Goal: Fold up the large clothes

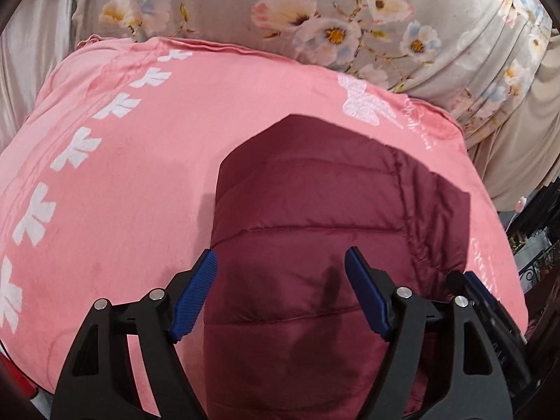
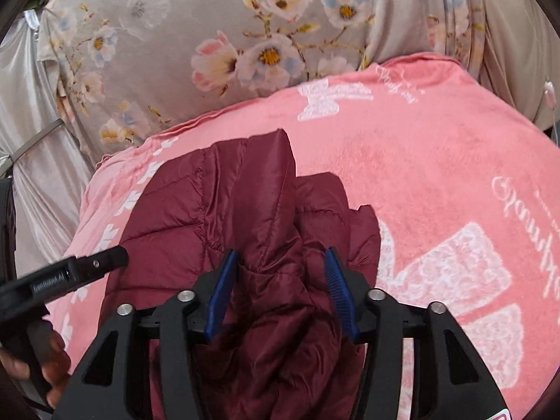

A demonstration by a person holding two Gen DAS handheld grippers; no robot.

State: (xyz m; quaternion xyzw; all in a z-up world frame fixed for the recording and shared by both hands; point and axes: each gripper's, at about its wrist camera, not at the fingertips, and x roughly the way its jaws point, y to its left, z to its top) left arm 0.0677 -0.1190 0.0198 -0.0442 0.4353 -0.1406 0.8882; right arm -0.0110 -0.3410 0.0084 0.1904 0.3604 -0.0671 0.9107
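Note:
A maroon quilted puffer jacket [image 1: 315, 192] lies folded on a pink towel [image 1: 140, 175] spread over the bed. My left gripper [image 1: 280, 253] hovers above the jacket's near part, open wide, with nothing between its blue pads. In the right wrist view the jacket [image 2: 196, 210] is bunched, and a raised fold runs between the fingers of my right gripper [image 2: 281, 252]. Its jaws stand partly apart, with a gap beside the right pad [image 2: 337, 290]. The left gripper's tip [image 2: 105, 262] and the hand holding it show at the left edge.
A grey floral bedsheet [image 1: 315, 17] covers the bed beyond the towel [image 2: 437, 175]. Pale satin cloth [image 1: 31, 70] hangs at the far left. Beige fabric [image 1: 518, 147] and dark railings lie past the towel's right edge.

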